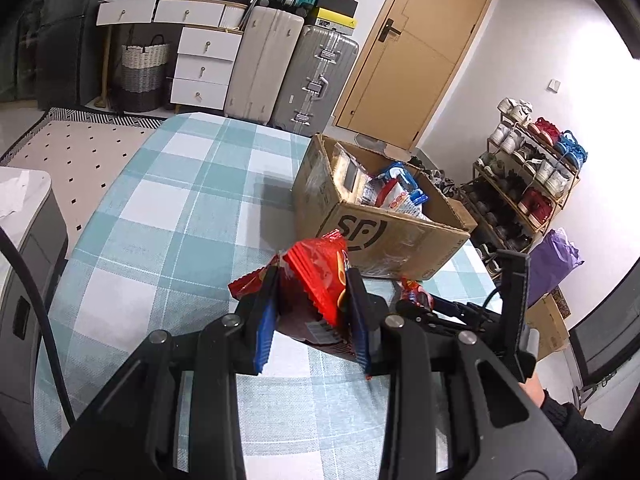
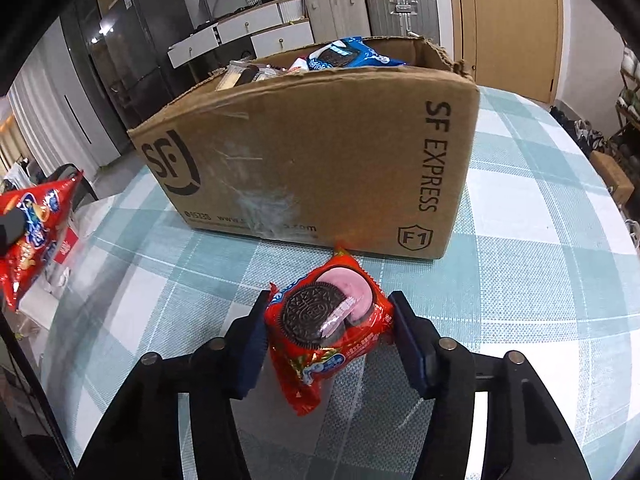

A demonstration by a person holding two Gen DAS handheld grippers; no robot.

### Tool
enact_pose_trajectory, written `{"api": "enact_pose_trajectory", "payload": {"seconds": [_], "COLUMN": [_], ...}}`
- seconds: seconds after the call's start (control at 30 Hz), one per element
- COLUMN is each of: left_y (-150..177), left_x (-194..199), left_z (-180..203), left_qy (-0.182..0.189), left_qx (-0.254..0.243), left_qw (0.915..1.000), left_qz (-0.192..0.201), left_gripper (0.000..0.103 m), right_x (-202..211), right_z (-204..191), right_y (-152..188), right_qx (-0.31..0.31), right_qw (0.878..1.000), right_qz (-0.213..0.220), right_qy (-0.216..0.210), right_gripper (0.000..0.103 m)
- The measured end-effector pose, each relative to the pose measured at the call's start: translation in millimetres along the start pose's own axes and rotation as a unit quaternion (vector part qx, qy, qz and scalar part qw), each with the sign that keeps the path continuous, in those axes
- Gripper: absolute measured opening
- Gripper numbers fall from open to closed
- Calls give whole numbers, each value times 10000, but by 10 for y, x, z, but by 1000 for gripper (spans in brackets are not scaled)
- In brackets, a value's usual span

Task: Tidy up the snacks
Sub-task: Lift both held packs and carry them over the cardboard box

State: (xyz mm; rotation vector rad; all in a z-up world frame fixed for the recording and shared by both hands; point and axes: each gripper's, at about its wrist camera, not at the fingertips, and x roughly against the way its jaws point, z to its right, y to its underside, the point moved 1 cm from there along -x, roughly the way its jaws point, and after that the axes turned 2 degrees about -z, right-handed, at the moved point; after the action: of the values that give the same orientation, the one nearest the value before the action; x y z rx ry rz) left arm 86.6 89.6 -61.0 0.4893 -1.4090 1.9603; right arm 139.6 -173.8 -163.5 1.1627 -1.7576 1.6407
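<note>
In the left wrist view my left gripper [image 1: 312, 284] is shut on a red crinkled snack bag [image 1: 320, 268], held above the checked tablecloth; the same bag [image 2: 32, 232] shows at the left edge of the right wrist view. My right gripper [image 2: 330, 308] has both blue pads against the sides of a red Oreo pack [image 2: 332, 332] lying on the table just in front of the cardboard SF box [image 2: 320, 160]. That box [image 1: 384, 236] stands open and holds a blue Oreo pack [image 2: 344, 56] and other snacks.
The table [image 1: 160, 200] has a teal and white checked cloth. Behind it stand suitcases [image 1: 288, 76], a white drawer unit [image 1: 204, 68] and a wooden door [image 1: 416, 48]. A shoe rack [image 1: 528, 172] is to the right, and a dark fridge [image 2: 136, 52] is behind the box.
</note>
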Motion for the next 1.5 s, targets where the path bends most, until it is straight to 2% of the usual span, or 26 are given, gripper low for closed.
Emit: {"api": "enact_pose_trajectory", "payload": {"seconds": [0.4,0.57,0.7,0.93,1.17,1.33,1.5], "left_y": [52,126,252,446,596,460,143], "left_x": [-48,-19,-17,37,212,368,449], "left_z": [73,189,268,431,539,583,614], "left_qy": [-244,-369,-314,-301,-147,-112,-107], "left_qx": [-155,-294,-305,-523,-470,-492,-536], "left_qw": [9996,9989,9990,9981,9988,9987,9985], "left_qz": [1,62,-61,-96,-49,70,46], "left_gripper": [29,29,29,29,29,29,29], "right_x": [231,530,756,1223,1696,1937,2279], "right_z": [162,166,104,-55,-348,-446,-445], "right_y": [83,131,225,398,561,522,290], "right_qx": [-243,-347,-298,-216,-29,12,86], "right_qw": [9990,9964,9943,9904,9837,9789,9744], "right_qz": [119,323,485,847,1317,1414,1629], "right_qy": [-364,-701,-903,-1075,-1224,-1473,-1544], "right_gripper": [56,56,56,56,56,56,56]}}
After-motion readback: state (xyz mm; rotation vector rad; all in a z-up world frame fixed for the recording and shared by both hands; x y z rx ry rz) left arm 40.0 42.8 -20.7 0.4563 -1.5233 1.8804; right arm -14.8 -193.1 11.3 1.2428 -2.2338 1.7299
